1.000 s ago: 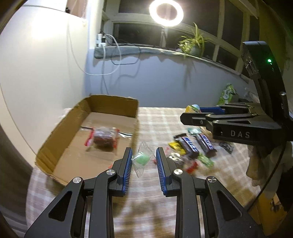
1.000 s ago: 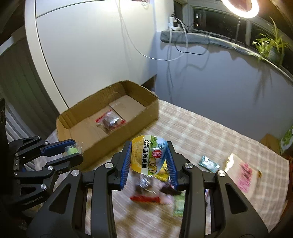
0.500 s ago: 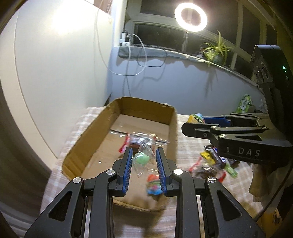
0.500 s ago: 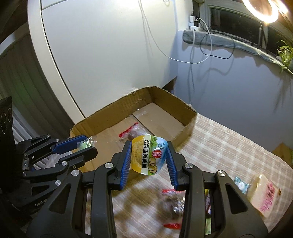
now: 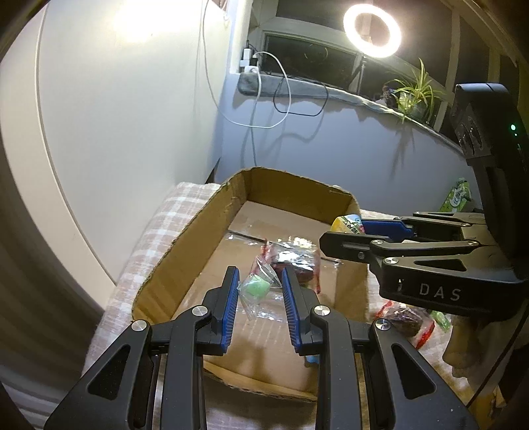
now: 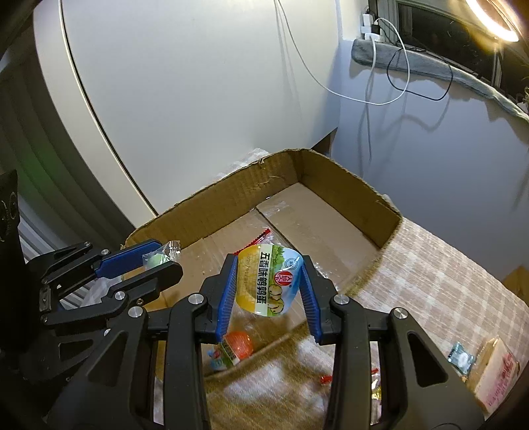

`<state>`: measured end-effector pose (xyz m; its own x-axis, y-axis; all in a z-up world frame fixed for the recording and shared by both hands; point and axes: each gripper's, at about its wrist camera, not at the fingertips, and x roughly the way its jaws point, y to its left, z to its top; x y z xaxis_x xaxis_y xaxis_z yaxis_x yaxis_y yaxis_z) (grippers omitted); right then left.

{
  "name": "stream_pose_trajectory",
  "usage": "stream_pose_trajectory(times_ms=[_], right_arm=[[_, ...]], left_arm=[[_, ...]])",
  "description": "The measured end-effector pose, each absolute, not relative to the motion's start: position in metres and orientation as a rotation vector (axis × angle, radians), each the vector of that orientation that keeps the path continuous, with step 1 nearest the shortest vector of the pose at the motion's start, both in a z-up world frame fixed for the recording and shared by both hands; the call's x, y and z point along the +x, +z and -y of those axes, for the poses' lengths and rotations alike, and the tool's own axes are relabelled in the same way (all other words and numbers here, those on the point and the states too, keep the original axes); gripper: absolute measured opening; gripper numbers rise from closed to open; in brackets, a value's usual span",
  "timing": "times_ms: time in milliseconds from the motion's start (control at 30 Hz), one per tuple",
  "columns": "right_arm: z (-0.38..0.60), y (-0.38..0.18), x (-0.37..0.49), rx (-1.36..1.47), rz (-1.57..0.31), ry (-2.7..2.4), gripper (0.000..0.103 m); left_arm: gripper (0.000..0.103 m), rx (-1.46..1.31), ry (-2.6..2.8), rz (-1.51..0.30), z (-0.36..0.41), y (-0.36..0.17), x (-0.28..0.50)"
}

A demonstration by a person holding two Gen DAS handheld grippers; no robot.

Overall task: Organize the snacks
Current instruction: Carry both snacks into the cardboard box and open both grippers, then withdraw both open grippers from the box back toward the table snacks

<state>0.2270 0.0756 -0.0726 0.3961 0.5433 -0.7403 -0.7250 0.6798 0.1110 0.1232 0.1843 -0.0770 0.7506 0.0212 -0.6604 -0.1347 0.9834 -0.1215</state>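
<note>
An open cardboard box lies on the checked tablecloth. My left gripper is shut on a small clear packet with a green candy, held over the box's near half. My right gripper is shut on a yellow and green snack packet with Chinese print, above the box's near wall. Each gripper shows in the other's view: the right gripper at right, the left gripper at left. A red-edged clear packet with a dark snack lies on the box floor.
An orange and blue snack lies just inside the box's near wall. More snacks lie on the cloth right of the box. A white wall stands close behind the box, with a window ledge, cables, a plant and a ring light.
Both grippers have carried their packets leftwards from over the snack pile to above the box. The box now fills the middle of both views.
</note>
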Motion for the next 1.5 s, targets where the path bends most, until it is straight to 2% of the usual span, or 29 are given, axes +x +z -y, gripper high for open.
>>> stream_pose_trajectory(times_ms=[267,333,400,467,600,733,800,833,867,1500], right_arm=[[-0.084,-0.076,0.234,-0.253,-0.834,0.803,0.042],[-0.084,-0.076,0.236,-0.255,-0.832,0.798,0.042],[-0.084,-0.075,0.238,-0.253,-0.830,0.795,0.048],[-0.083,-0.073,0.238,-0.253,-0.816,0.786,0.063],[-0.081,-0.069,0.239,-0.251,-0.801,0.772,0.068],[-0.076,-0.066,0.241,-0.244,-0.794,0.755,0.071],[-0.074,-0.064,0.240,-0.242,-0.790,0.749,0.079],[-0.072,-0.063,0.240,-0.239,-0.782,0.745,0.087],[-0.070,-0.061,0.238,-0.235,-0.773,0.742,0.089],[-0.004,-0.034,0.214,-0.191,-0.716,0.689,0.089]], left_arm=[[0.028,-0.164,0.095,-0.723,-0.188,-0.078,0.128],[0.031,-0.162,0.097,-0.722,-0.188,-0.078,0.128],[0.037,-0.159,0.106,-0.722,-0.188,-0.078,0.129],[0.045,-0.159,0.112,-0.719,-0.190,-0.078,0.129],[0.049,-0.156,0.124,-0.711,-0.192,-0.077,0.129],[0.061,-0.154,0.130,-0.700,-0.192,-0.075,0.127],[0.063,-0.150,0.131,-0.698,-0.191,-0.074,0.126],[0.065,-0.147,0.131,-0.696,-0.190,-0.073,0.125],[0.065,-0.145,0.130,-0.692,-0.189,-0.072,0.125],[0.067,-0.129,0.090,-0.646,-0.156,-0.048,0.103]])
